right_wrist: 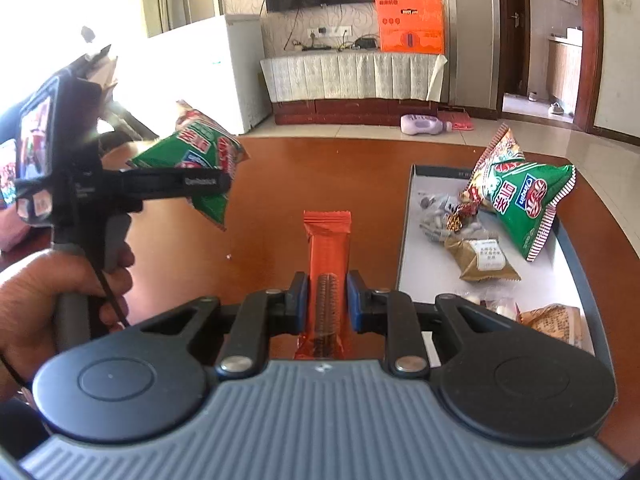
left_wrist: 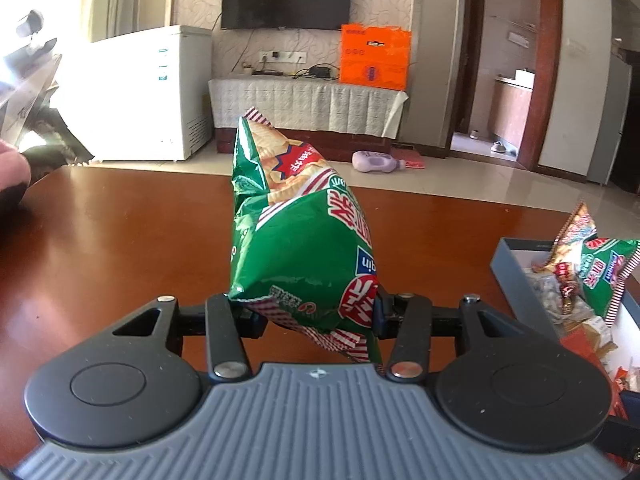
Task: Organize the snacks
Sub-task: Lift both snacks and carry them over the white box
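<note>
Carry step, both claws loaded: left gripper clamped on green chip bag, right gripper clamped on orange bar, both held left of box; next: swing over box, release inside w/ other snacks.

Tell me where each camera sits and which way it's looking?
Left wrist: on the left claw, facing the TV wall; claw grips a green snack bag.
Right wrist: on the right claw, same way; claw grips an orange snack bar; left hand shows.
Shared: table, snack box, green bag.
</note>
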A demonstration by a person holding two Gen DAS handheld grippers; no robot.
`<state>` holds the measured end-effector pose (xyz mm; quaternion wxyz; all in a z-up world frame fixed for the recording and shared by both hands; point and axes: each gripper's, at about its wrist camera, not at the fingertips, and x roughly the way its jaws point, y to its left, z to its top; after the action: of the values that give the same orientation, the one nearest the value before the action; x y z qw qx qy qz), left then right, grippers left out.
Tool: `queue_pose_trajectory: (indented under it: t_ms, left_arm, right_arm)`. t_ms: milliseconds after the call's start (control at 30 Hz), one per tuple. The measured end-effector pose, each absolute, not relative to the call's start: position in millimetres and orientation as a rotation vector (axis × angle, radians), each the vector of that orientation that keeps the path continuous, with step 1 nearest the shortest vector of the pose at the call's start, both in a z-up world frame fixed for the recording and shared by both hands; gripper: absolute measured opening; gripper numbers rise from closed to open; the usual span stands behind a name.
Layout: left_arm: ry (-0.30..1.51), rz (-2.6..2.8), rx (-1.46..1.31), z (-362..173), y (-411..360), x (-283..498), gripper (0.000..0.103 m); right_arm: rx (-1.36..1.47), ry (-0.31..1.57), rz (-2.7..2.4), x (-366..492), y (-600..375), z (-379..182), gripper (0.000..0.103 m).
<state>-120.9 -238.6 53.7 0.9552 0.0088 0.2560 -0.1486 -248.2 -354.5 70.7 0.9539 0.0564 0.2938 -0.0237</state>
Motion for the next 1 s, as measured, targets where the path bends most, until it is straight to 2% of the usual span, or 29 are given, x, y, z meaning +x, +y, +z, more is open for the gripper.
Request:
queue_pose_trajectory:
  t_ms: [1000]
  left_arm:
    - [0.494, -0.447, 0.069, 71, -318, -150, 0.052]
  right_arm:
    - [0.148, 0.567, -0.128, -286, -399, 79, 0.024]
